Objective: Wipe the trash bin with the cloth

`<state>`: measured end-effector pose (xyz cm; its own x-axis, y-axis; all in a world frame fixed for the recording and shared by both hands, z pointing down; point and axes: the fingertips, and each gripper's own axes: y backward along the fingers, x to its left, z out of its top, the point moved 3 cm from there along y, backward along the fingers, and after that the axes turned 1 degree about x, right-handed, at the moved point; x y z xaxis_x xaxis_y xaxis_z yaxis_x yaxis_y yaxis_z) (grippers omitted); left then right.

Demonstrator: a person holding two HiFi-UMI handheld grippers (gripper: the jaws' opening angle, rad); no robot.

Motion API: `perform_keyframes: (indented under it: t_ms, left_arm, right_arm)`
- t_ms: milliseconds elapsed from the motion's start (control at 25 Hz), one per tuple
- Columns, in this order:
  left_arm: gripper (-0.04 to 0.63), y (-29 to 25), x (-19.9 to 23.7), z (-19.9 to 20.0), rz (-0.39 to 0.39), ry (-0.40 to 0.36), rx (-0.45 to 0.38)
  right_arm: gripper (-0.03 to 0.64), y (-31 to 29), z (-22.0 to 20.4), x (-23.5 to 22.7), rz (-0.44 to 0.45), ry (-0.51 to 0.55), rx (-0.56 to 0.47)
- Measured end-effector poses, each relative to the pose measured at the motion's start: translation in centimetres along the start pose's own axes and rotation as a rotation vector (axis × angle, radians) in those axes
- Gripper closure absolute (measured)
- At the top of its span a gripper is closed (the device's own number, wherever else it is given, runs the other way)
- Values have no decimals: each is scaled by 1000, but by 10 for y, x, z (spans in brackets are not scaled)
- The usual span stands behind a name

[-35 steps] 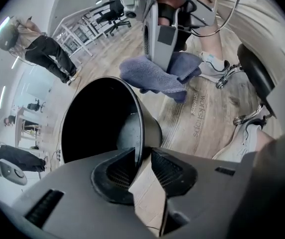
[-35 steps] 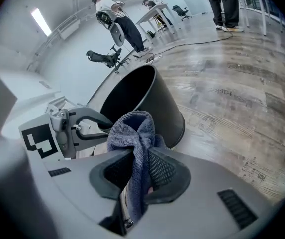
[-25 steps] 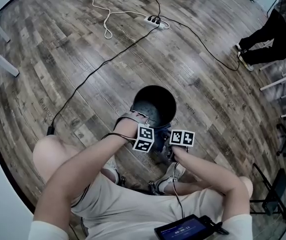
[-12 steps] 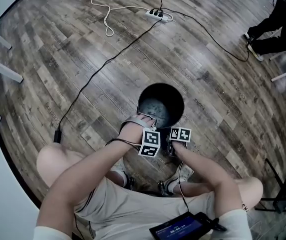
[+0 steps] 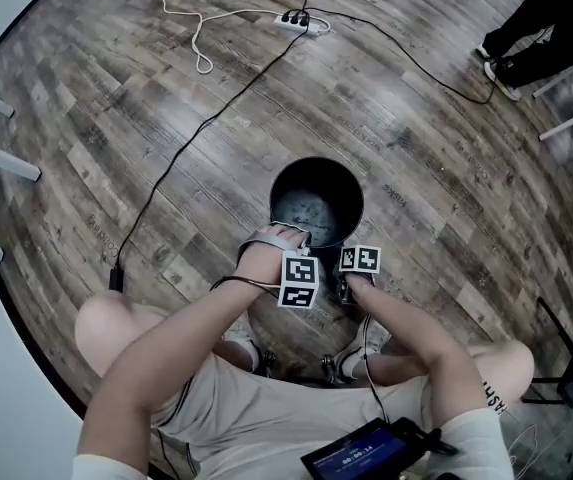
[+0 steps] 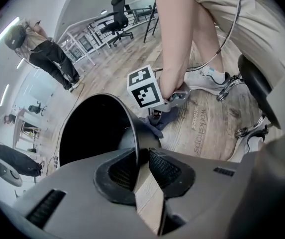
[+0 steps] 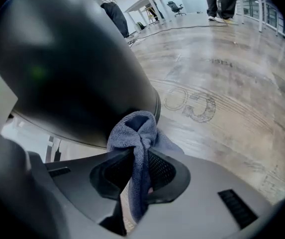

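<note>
- The black round plastic trash bin point(image 5: 316, 203) stands upright on the wood-plank floor point(image 5: 166, 118), just beyond the seated person's knees.
- The left forearm reaches from the near left toward the bin's near rim. The left hand point(image 5: 266, 251) sits at the rim's near-left edge, with the wrist bent downward.
- The left gripper point(image 6: 138, 159) is angled steeply down. Its jaws are nearly together, clamped on the bin's thin rim wall, with one pad inside the bin and one outside.
- The right forearm comes from the near right. The right hand point(image 5: 359, 288) is low, beside the bin's near outer wall and just right of the left gripper.
- The right gripper point(image 7: 138, 159) points down toward the floor. Its jaws are closed tight on a bunched blue-grey microfibre cloth point(image 7: 135, 131).
- The cloth's gathered end protrudes past the jaw tips and presses against the lower outer wall of the bin, close to the floor.
- A black cable point(image 5: 196, 133) runs across the floor on the far left, well apart from the bin.
</note>
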<state>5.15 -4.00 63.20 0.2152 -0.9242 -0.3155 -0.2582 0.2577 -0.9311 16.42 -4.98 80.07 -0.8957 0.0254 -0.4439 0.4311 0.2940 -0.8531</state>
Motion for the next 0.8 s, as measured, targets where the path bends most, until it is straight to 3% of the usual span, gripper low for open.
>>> perform_keyframes:
  t_ms: [200,360,520,800]
  left_arm:
    - [510,4,-2,-2,-28,19,-28]
    - [475,-1,2,-25,27,-66,99]
    - [471,-1,4,-31,20,-55,94]
    - [477,1,1,-30,7,-48,92]
  right_arm:
    - [552,55,-1,31,50,37,-11]
    - [552,106,2,58,96,65,-42]
    - [552,149,8,79,135,34,-77]
    - [554,156,27,117,188,11,-115]
